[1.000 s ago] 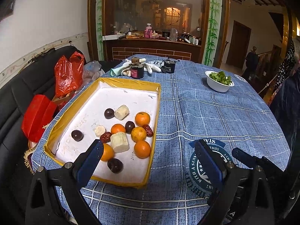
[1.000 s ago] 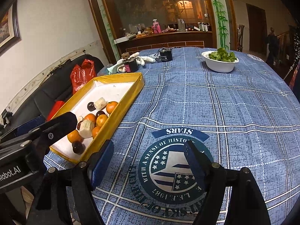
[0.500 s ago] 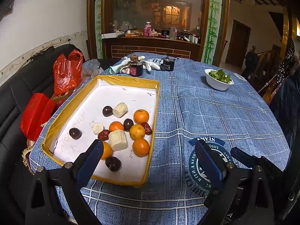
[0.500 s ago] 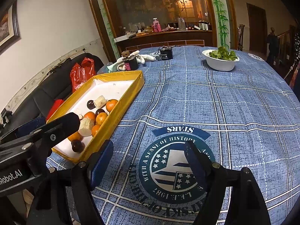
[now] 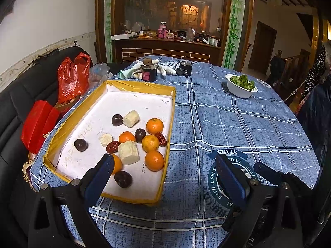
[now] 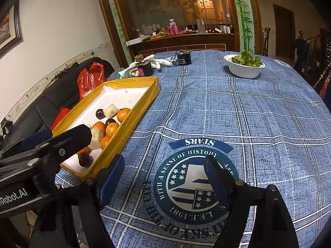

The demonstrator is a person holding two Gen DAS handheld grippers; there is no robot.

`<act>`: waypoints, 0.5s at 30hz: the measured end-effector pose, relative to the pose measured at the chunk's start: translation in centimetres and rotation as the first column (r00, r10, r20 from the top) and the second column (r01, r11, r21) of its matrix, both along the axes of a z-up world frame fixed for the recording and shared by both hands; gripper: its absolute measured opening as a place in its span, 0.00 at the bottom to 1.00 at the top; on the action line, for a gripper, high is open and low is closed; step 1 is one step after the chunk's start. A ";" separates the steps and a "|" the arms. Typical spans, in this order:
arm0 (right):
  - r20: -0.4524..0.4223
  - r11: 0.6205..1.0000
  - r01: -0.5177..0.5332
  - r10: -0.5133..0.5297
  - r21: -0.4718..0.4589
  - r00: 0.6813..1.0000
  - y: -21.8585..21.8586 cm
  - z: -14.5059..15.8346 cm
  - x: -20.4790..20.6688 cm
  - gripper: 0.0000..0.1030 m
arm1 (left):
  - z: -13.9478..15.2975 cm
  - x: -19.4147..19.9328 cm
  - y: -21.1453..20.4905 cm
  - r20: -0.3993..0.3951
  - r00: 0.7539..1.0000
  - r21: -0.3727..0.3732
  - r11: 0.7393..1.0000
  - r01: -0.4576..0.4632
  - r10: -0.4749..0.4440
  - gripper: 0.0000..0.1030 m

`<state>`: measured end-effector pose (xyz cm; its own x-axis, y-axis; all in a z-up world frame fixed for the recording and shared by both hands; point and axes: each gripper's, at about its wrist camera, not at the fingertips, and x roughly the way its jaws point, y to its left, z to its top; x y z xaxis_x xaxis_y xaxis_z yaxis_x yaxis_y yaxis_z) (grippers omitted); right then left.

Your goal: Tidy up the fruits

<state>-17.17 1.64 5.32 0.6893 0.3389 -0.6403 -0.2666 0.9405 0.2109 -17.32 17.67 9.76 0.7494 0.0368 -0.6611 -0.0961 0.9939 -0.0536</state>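
At the bottom of the left wrist view the left tongs [image 5: 165, 177] stand wide open with nothing between them, the left finger over the near end of the tray [image 5: 132, 199] and the right finger over the blue checked cloth [image 5: 238, 124] on the bench. In the right wrist view the right tongs [image 6: 163, 177] are likewise wide open and empty, above the round printed emblem [image 6: 194, 186] at lower centre of the frame; the left tongs show at the left edge. The yellow-walled, white-floored tray lies left of centre, and the fruit sits in its near half: five oranges [image 5: 154, 160], one partly hidden behind the left finger, four dark round fruits [image 5: 123, 179], two red dates [image 5: 112, 146] and three pale peeled chunks [image 5: 128, 152], mostly clustered toward the tray's right wall, with one dark fruit [image 5: 80, 144] apart to the left. Beyond the tray, at upper centre, stand a dark jar [image 5: 149, 72] touching a white glove [image 5: 163, 69] and a small black grinder [image 5: 185, 68]. To the upper right sits a white bowl [image 5: 241, 90] of greens. Red bags [image 5: 71, 76] lie on a black sofa [image 5: 18, 95] at the left.
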 end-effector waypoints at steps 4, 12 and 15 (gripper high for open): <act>-0.001 1.000 -0.004 0.004 -0.005 1.000 0.2 -0.2 0.0 0.82 | -0.2 0.1 0.0 -0.004 1.000 -0.003 1.000 0.005 -0.005 0.95; -0.012 1.000 -0.004 0.004 -0.009 1.000 0.2 -0.3 0.3 0.83 | -0.5 0.5 0.1 -0.015 1.000 -0.013 1.000 0.003 -0.003 0.95; -0.008 1.000 -0.002 0.002 -0.008 1.000 0.1 -0.2 0.1 0.83 | -0.4 0.5 0.2 -0.014 1.000 -0.014 1.000 0.003 -0.003 0.95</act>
<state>-17.03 1.70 5.17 0.6831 0.3353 -0.6488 -0.2670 0.9415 0.2055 -16.78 17.91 9.31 0.7404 0.0254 -0.6716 -0.0940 0.9934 -0.0660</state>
